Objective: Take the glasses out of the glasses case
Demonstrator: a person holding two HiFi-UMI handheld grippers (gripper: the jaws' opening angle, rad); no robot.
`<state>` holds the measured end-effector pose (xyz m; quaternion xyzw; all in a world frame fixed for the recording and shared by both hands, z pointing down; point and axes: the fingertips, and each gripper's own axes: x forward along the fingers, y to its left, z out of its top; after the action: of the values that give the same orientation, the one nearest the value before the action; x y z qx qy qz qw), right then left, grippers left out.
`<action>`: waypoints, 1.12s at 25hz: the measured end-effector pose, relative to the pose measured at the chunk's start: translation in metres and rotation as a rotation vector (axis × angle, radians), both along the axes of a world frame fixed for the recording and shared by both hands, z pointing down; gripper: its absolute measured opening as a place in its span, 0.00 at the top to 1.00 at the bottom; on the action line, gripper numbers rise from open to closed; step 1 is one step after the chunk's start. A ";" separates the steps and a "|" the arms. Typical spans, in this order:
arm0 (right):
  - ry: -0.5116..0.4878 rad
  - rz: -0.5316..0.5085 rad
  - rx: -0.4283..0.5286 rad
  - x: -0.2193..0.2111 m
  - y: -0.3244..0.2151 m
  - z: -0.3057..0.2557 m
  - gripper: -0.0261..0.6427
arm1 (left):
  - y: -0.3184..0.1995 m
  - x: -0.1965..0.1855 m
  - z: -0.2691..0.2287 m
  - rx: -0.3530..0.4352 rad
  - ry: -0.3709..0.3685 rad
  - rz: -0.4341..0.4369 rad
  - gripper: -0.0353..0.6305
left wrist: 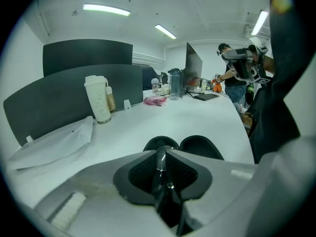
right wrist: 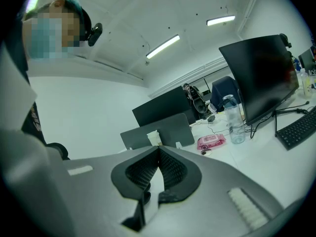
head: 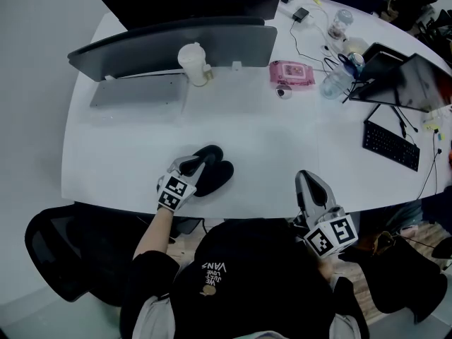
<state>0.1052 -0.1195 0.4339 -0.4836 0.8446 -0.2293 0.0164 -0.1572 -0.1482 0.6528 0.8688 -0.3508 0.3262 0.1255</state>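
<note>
Black and smooth-shelled, the oval glasses case (head: 215, 171) lies open on the white bench (head: 282, 154), its two rounded halves side by side. At the case's near edge, the left claw (left wrist: 162, 151) pinches shut on the thin, glossy glasses (left wrist: 165, 191). Well right of the case, the right claw (right wrist: 159, 149) is closed and empty, its ribbed pads touching.

Your left gripper (head: 198, 164) reaches forward and a little to the right from a bare forearm (head: 151, 236) with a black sleeve above it. Its jaws are pressed together on a thin, partly shiny piece of the glasses (left wrist: 161, 161). Your right gripper (head: 308, 181) is held well apart from it, close to your body and pointing ahead — jaws closed tip to tip, nothing between them.
</note>
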 end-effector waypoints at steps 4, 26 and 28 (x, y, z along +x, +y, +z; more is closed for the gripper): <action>0.002 0.013 -0.005 0.003 0.001 0.002 0.96 | 0.000 0.001 0.006 -0.022 -0.024 0.025 0.84; -0.004 0.019 -0.015 0.003 -0.004 0.005 0.96 | 0.000 -0.001 0.027 -0.153 -0.103 0.071 0.82; -0.005 0.017 -0.016 0.003 -0.005 0.005 0.96 | 0.001 0.000 0.027 -0.181 -0.100 0.072 0.82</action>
<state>0.1079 -0.1240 0.4391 -0.4904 0.8385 -0.2369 0.0167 -0.1577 -0.1474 0.6800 0.8486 -0.2941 0.4037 0.1741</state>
